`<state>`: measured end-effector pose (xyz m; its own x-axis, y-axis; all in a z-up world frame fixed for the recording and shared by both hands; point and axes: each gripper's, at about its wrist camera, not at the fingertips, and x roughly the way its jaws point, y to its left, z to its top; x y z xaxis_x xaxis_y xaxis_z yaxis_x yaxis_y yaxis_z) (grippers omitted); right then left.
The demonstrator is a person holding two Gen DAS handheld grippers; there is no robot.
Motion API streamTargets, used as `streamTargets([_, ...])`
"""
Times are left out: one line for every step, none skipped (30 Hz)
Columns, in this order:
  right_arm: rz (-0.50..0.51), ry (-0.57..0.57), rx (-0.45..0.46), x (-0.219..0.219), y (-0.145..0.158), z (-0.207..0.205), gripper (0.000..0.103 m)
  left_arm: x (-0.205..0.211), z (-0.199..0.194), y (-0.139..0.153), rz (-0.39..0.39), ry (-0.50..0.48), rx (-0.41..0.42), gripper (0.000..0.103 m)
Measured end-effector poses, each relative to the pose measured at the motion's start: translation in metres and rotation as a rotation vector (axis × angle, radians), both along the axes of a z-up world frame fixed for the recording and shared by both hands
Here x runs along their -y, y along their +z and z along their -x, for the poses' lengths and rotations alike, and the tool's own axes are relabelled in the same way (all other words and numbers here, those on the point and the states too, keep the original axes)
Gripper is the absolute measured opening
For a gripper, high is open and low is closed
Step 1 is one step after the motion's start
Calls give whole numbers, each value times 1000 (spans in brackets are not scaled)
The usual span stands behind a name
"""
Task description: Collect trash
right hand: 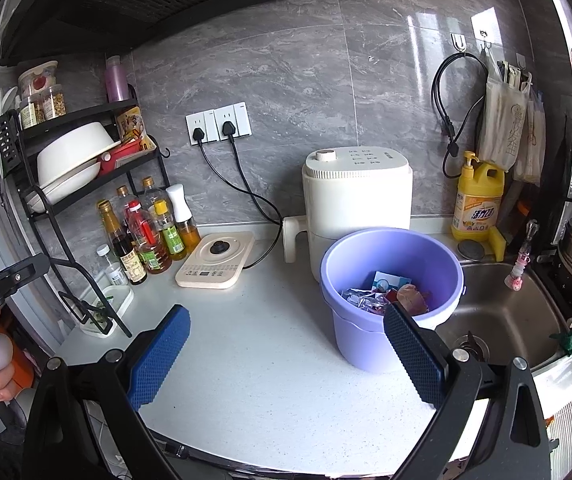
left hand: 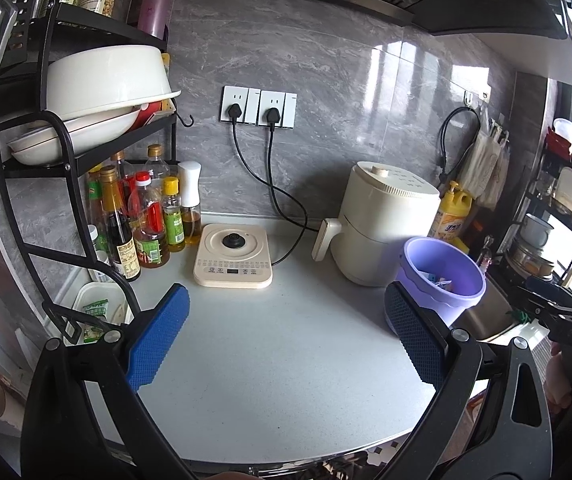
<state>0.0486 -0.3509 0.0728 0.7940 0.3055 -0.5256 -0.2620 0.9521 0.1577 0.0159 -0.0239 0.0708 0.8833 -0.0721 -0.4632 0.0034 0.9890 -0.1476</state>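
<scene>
The task looks nearly or wholly done, judging from how things lie. The bin (right hand: 392,300) already holds the trash (right hand: 386,294): crumpled wrappers, a small blue-and-white packet and a brownish scrap, all heaped on its floor. The counter (right hand: 265,360) shows no loose litter that I can make out. The only doubtful thing is the tray (right hand: 105,310) at 9 o'clock in the right wrist view, with green bits in it; whether that counts as trash I cannot tell.

The left gripper (left hand: 286,336) is spread wide and holds nothing; bare counter shows between its blue pads. The right gripper (right hand: 286,356) is likewise wide apart and empty, with the bin just behind its right-hand pad at about 2 o'clock.

The bin stands upright on the counter, long axis vertical, mouth up and open toward the cameras. It sits in front of the cooker (right hand: 356,196), touching or just short of it, and just beside the sink (right hand: 506,312), which lies at 3 o'clock. In the left wrist view the bin appears at 3 o'clock, by the right-hand pad.

The hob (right hand: 215,260) and bottles (right hand: 145,236) stand at 10 o'clock, well apart from the bin.
</scene>
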Motion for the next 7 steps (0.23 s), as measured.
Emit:
streamTargets([-2,-2,-2,-1,0,1,95,-1,-1,-1,0,-5,3,97])
streamTargets([1,-1,-3,-2,0,2,95,-2,-2,-2,-1,-7,4,97])
streamTargets([12,0,-8,-5,-1,2,95,-3,-4,-4,3,-7,-2,97])
streamTargets([26,0,-18,-7,-2,2,95,-5,-6,-6,13,-8,-10,97])
streamTargets([36,6,-25,-9,-2,1,95,-7,-7,-7,26,-10,-10,97])
streamTargets([45,17,-29,-11,-3,0,95,-10,-7,-9,38,-6,-4,97])
streamTargets([59,32,-33,-14,-3,-3,95,-13,-7,-12,44,5,2,97])
